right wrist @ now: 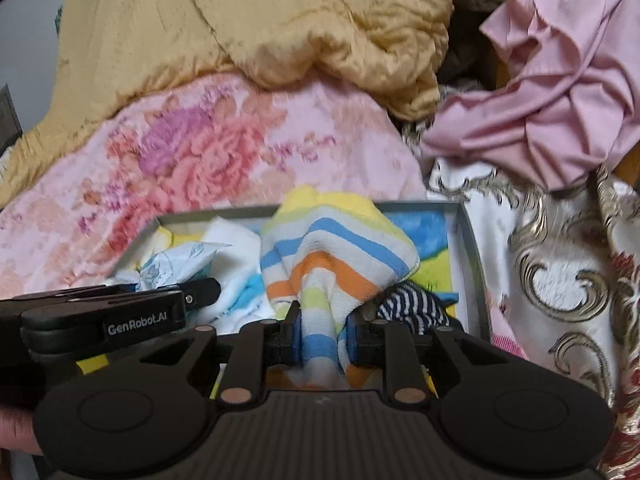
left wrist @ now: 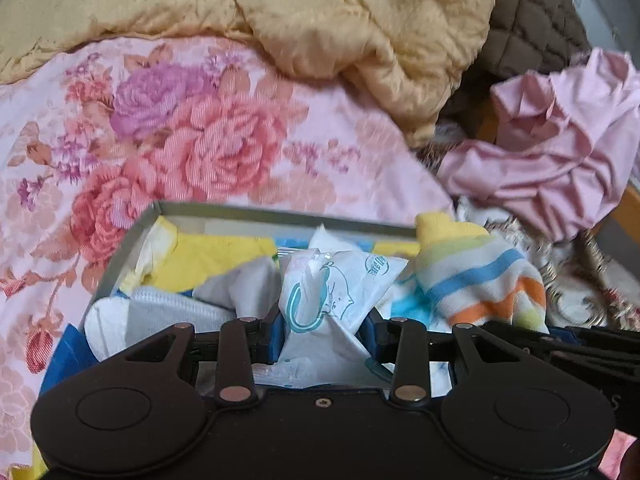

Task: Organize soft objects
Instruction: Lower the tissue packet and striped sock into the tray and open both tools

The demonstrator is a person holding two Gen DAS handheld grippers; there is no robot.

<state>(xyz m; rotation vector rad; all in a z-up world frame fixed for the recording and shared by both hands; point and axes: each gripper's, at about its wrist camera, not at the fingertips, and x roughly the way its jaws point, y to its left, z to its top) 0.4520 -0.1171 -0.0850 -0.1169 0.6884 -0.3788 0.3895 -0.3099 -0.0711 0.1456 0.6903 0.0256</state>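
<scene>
Blue-padded left gripper clamps a white packet; right gripper clamps a striped cloth, both at lower centre over the grey box.

Floral bedsheet under yellow quilt.

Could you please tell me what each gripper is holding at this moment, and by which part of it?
The left gripper pinches the white printed packet across its crumpled middle; the right gripper clamps the striped towel at its bunched lower end.
</scene>
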